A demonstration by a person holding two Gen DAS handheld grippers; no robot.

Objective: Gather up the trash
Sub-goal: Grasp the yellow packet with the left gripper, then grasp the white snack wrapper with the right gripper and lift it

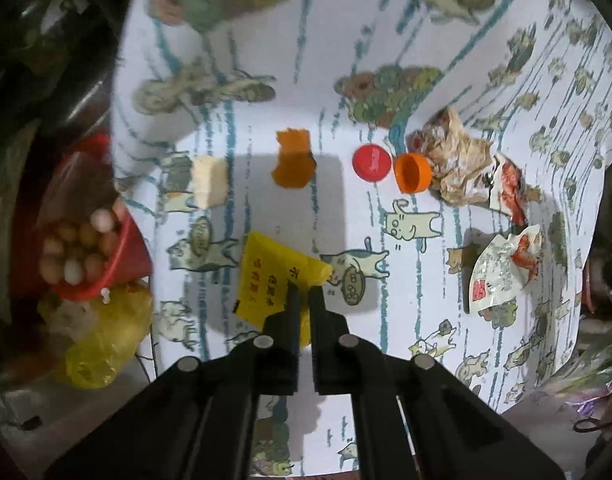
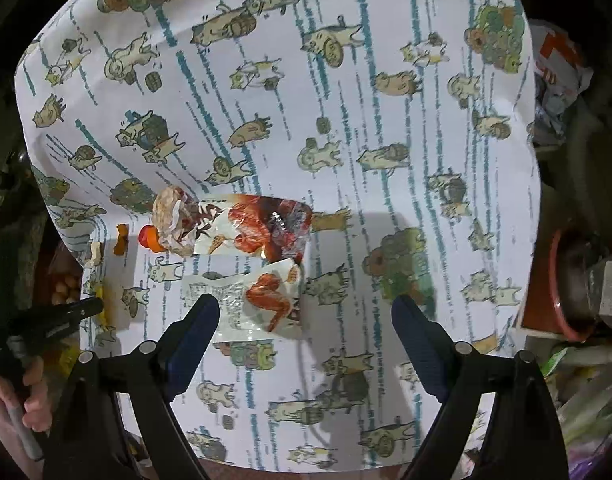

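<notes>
My left gripper [image 1: 305, 294] is shut on a yellow packet [image 1: 278, 280] and holds it over the cat-print tablecloth [image 1: 266, 60]. Ahead lie a cream foam block [image 1: 209, 180], an orange peel scrap [image 1: 293, 158], a red cap [image 1: 372, 162], an orange cap [image 1: 412, 173], a crumpled brown wrapper [image 1: 458, 160] and two chicken-print wrappers [image 1: 502, 272]. My right gripper [image 2: 306, 308] is open, its jaws wide apart just short of the near chicken wrapper [image 2: 262, 300]. A second chicken wrapper [image 2: 262, 228] and the crumpled wrapper [image 2: 172, 220] lie behind. The left gripper [image 2: 88, 308] shows at the left edge.
A red basket of eggs [image 1: 82, 248] and a yellow plastic bag [image 1: 102, 336] sit off the table's left edge. A red-rimmed pot [image 2: 566, 280] and clutter stand to the right of the table. The cloth's edges drop off on both sides.
</notes>
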